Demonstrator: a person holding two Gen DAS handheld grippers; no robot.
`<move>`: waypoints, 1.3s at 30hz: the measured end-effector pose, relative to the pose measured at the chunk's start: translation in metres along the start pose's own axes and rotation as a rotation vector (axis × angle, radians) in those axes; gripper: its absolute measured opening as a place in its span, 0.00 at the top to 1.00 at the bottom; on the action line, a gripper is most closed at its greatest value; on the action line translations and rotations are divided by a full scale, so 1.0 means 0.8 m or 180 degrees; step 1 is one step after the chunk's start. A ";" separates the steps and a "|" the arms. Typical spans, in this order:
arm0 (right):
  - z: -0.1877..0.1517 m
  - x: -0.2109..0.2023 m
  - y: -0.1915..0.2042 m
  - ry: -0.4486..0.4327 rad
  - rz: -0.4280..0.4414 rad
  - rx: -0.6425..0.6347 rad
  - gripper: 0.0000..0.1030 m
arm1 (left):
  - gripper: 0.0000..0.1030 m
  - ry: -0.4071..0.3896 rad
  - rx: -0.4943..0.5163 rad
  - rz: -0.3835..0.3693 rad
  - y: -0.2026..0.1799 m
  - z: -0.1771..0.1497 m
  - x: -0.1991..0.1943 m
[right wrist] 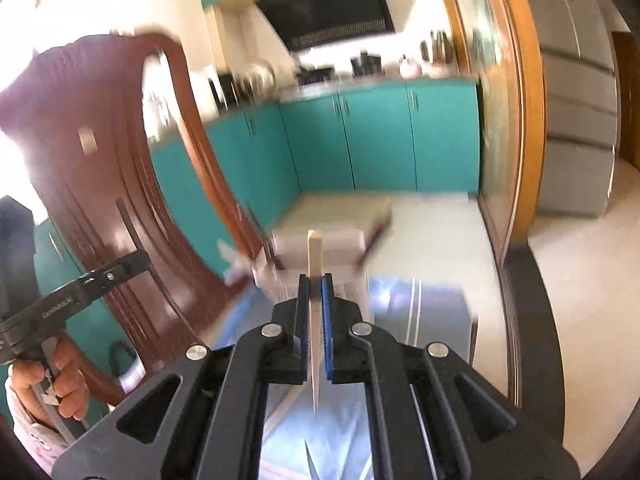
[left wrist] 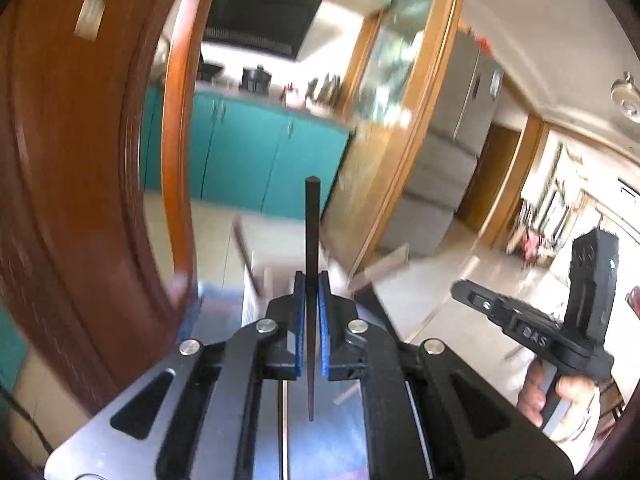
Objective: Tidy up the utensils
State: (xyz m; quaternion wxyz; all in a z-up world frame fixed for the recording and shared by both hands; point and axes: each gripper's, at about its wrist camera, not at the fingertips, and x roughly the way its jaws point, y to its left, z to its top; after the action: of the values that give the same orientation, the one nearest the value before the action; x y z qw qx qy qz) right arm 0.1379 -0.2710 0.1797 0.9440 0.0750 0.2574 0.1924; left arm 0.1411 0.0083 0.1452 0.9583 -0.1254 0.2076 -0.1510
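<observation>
Left gripper: blue pads clamped on a dark, slender tapered chopstick, held upright along the fingers, thick end pointing away, thin tip back over the gripper body.

Right gripper: blue pads closed on a pale wooden chopstick, same orientation, squared thick end forward, thin tip rearward.

Both sticks are lifted clear of surfaces. A white slotted utensil holder is seen ahead of the right gripper, blurred; contents cannot be told. A shiny blue-grey tabletop lies below. Teal kitchen cabinets and a brown wooden door are seen behind. Both views are motion-blurred.
</observation>
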 end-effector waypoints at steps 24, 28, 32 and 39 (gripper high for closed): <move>0.012 0.106 -0.012 -0.0371 -0.0403 -0.0053 0.68 | 0.49 -0.0381 0.0194 0.0762 0.020 0.006 0.090; -0.004 0.046 -0.023 -0.0603 -0.0329 0.0071 0.56 | 0.46 -0.0446 0.0124 0.0848 0.037 -0.039 0.045; -0.054 0.013 -0.026 -0.0512 -0.0250 0.0176 0.56 | 0.44 -0.0100 -0.0054 0.1067 0.074 -0.120 0.040; -0.187 0.186 -0.003 0.1207 -0.0475 0.0009 0.56 | 0.48 0.0510 0.0001 0.1023 0.075 -0.218 0.058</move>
State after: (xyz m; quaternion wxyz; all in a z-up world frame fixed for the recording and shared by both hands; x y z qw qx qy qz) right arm 0.1793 -0.2068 -0.0171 0.8901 0.0195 0.4356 0.1323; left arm 0.1194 0.0169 -0.0432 0.9505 -0.0780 0.3006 -0.0054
